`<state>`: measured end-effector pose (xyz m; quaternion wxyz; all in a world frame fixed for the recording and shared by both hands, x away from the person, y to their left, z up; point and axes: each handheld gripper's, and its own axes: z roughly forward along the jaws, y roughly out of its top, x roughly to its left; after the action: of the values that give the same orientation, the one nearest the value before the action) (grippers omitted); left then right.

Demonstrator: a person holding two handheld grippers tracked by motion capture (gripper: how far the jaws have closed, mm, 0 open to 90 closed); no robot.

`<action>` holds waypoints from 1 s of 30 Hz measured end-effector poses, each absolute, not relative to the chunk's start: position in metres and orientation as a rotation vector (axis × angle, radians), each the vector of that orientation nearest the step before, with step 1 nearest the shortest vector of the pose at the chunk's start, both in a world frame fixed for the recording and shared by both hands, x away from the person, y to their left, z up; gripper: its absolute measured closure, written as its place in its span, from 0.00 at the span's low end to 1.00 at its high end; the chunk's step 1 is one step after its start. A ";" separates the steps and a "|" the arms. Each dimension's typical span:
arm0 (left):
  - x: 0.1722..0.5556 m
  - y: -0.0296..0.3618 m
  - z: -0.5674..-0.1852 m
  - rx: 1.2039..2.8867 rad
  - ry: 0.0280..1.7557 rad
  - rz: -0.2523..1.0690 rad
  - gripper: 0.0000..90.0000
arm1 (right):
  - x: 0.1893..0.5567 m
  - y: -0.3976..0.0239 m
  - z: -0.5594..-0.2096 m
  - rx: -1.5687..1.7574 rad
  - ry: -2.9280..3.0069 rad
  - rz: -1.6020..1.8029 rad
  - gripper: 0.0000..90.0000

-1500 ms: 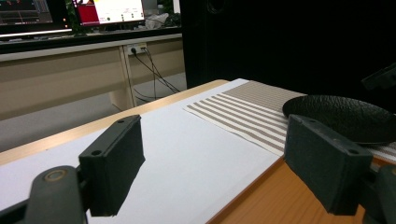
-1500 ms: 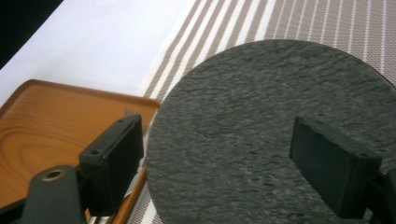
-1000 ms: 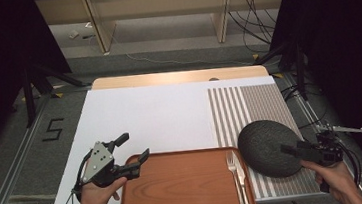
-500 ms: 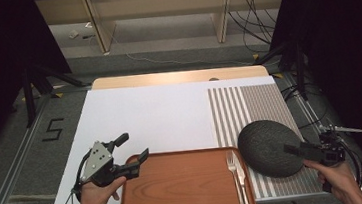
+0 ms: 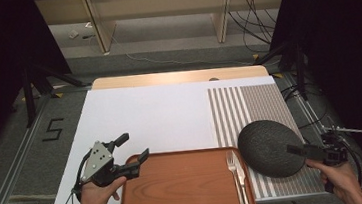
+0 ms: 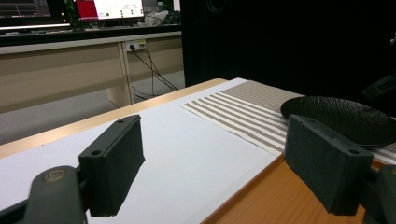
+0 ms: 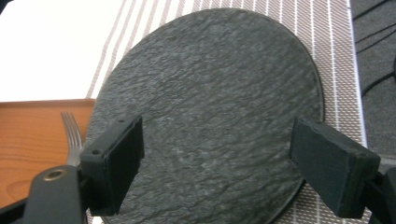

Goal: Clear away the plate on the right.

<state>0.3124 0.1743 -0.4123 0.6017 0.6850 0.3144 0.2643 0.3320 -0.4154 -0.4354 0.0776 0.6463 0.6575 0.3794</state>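
A dark round slate plate (image 5: 266,146) lies on the striped mat (image 5: 254,102), its left rim over the edge of the wooden tray (image 5: 177,187). A fork (image 5: 237,174) rests on the tray's right side. My right gripper (image 5: 301,150) is open at the plate's right rim. From its own camera the plate (image 7: 205,93) spreads under the wide-open right gripper (image 7: 223,163), with the fork (image 7: 72,137) at left. My left gripper (image 5: 132,148) is open over the tray's far left corner. The left gripper (image 6: 215,172) has nothing between its fingers, and the plate (image 6: 341,116) lies beyond it.
A white board (image 5: 150,120) covers the table left of the mat. The wooden table edge (image 5: 176,77) runs along the back. Shelving and cables are on the floor behind, and metal rails flank the table on both sides.
The right gripper has shifted very slightly at the plate's right rim. The left gripper, plate, fork and tray have stayed where they were.
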 end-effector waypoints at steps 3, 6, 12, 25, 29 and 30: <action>0.312 0.174 -0.412 1.588 0.728 0.613 0.22 | 0.332 -0.418 -0.437 1.950 1.959 1.123 0.22; 0.312 0.174 -0.412 1.589 0.727 0.613 0.22 | 0.332 -0.420 -0.438 1.959 1.953 1.115 0.22; 0.312 0.174 -0.412 1.589 0.726 0.614 0.22 | 0.333 -0.424 -0.441 1.984 1.948 1.101 0.22; 0.313 0.174 -0.412 1.591 0.726 0.613 0.22 | 0.336 -0.429 -0.449 2.023 1.961 1.084 0.23; 0.313 0.174 -0.412 1.591 0.725 0.615 0.22 | 0.336 -0.431 -0.451 2.041 1.965 1.077 0.24; 0.313 0.174 -0.412 1.591 0.725 0.616 0.22 | 0.337 -0.431 -0.452 2.043 1.966 1.076 0.24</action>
<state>0.3125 0.1739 -0.4123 0.6004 0.6865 0.3127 0.2656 0.3366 -0.4314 -0.4519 0.0547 0.6727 0.6474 0.3542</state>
